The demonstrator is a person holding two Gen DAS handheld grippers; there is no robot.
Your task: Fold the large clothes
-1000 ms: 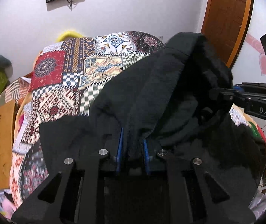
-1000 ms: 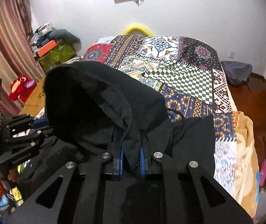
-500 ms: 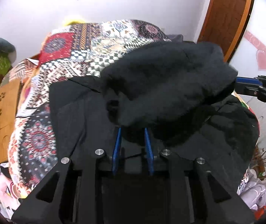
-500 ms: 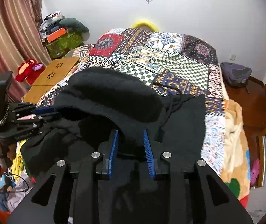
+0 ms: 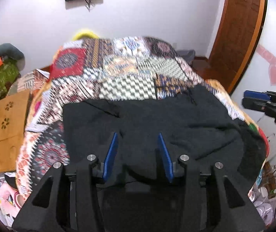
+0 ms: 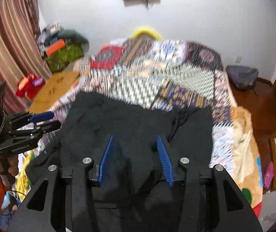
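A black hooded garment lies flat on the near end of the patchwork bed; it also shows in the right wrist view. Its hood is folded down onto the body. My left gripper is open and empty, just above the garment's near part. My right gripper is open and empty over the same cloth. The right gripper also shows at the right edge of the left wrist view, and the left gripper at the left edge of the right wrist view.
A wooden lap table stands left of the bed. A brown door is at the right. Striped curtains, a red toy and piled clutter stand on the left. A grey bag lies on the floor.
Both grippers held the raised hood a second ago, lowered it onto the garment, then opened and let go. The hood now lies flat.
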